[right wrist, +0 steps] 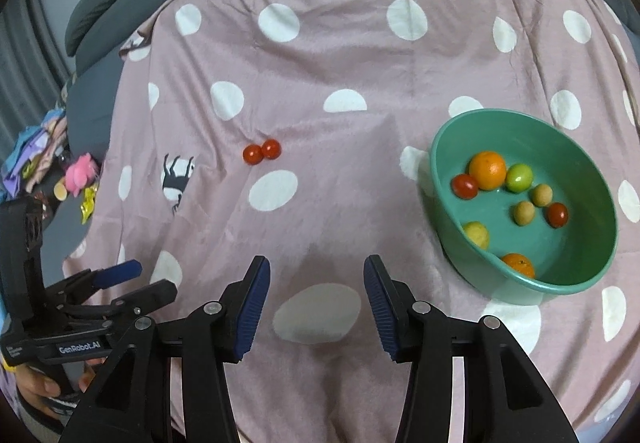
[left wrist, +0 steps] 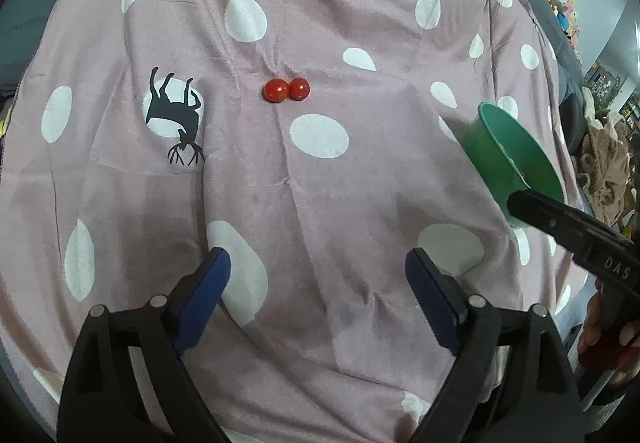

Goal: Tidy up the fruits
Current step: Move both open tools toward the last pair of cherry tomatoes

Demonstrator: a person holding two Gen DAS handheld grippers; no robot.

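Now | two red tomatoes [left wrist: 286,89] touching | ahead of left claw [left wrist: 318,275], apart

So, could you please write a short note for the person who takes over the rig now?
Left gripper: open, empty, above the cloth, facing the two red tomatoes.
Right gripper: open, empty, the green bowl on its right.
Done: eight fruits lie in the bowl, among them the large orange, a green fruit and two red tomatoes.
Left: two red tomatoes touch each other on the pink spotted cloth, apart from the bowl. Pick each one and put it in the bowl.
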